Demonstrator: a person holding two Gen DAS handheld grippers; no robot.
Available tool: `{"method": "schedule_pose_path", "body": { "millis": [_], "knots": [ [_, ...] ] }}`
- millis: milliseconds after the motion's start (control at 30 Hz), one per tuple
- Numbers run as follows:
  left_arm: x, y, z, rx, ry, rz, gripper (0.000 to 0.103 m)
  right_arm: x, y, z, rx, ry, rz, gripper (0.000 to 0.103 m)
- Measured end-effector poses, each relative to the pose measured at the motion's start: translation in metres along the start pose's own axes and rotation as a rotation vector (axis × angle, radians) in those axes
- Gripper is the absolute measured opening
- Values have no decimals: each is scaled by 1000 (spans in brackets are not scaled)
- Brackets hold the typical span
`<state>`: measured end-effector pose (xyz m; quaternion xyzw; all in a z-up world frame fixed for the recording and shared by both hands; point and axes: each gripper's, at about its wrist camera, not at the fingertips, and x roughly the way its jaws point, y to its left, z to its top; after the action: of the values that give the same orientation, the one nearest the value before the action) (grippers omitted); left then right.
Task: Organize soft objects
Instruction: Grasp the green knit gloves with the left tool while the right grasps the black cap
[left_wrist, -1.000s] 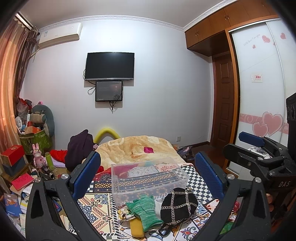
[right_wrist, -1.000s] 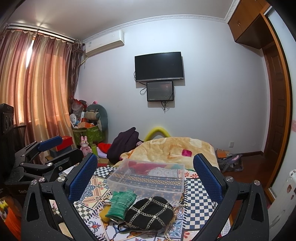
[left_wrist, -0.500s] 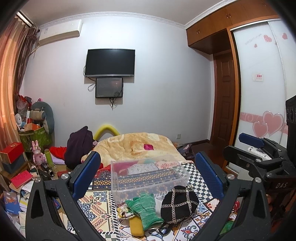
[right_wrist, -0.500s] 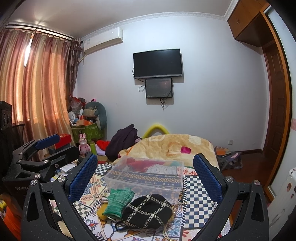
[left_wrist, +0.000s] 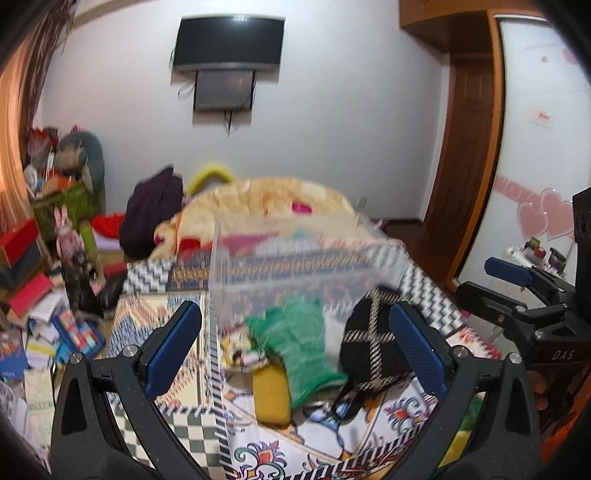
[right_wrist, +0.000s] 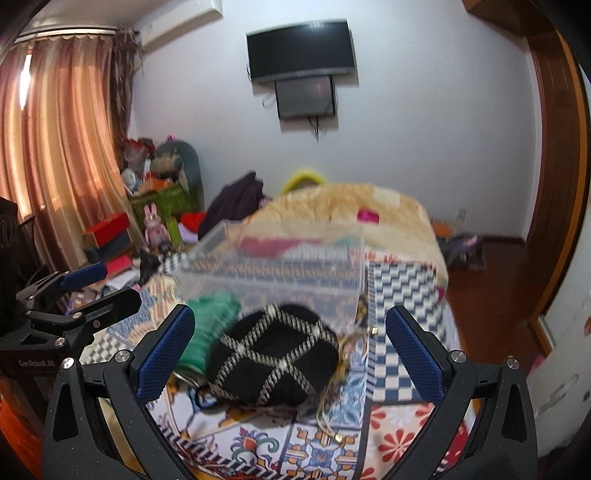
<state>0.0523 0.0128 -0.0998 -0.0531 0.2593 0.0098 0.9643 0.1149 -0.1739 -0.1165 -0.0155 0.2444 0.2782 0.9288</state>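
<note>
- Now hovering over patterned bedspread (left_wrist: 173, 417): left gripper (left_wrist: 295, 345), jaws spread wide, empty.
- Likewise right gripper (right_wrist: 290, 349), jaws wide apart, holding nothing, straddling black checked hat (right_wrist: 273, 363).
- Just beside hat: green gloves (left_wrist: 299, 345), both lying before clear plastic bin (left_wrist: 295, 273).

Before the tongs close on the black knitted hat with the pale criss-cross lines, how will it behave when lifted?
The black knitted hat looks soft and slumped on the patterned cloth, so it will probably sag and fold instead of holding its dome. It seems light for its size. The thin cord beside it may trail or snag.
</note>
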Motion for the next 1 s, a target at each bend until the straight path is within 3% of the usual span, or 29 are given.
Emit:
{"method": "schedule_pose_path", "body": {
  "millis": [67,200,333,533,700,900,1000],
  "knots": [
    [13,4,-9,-19,41,-4,103,10,-4,-7,20,43,9,103],
    [33,12,-20,-49,113,-3,86,26,-13,-18,54,112,16,103],
    [45,18,-27,-75,146,-5,81,35,-26,-29,100,157,18,102],
    [60,17,-36,-88,195,-49,60,45,-29,-36,135,204,44,82],
    [68,15,-41,-88,224,-93,32,46,-24,-39,131,206,83,53],
    [65,14,-43,-80,218,-105,11,46,-15,-36,94,188,83,36],
    [57,14,-41,-78,199,-114,6,43,-10,-33,75,170,87,25]
  ]
}}
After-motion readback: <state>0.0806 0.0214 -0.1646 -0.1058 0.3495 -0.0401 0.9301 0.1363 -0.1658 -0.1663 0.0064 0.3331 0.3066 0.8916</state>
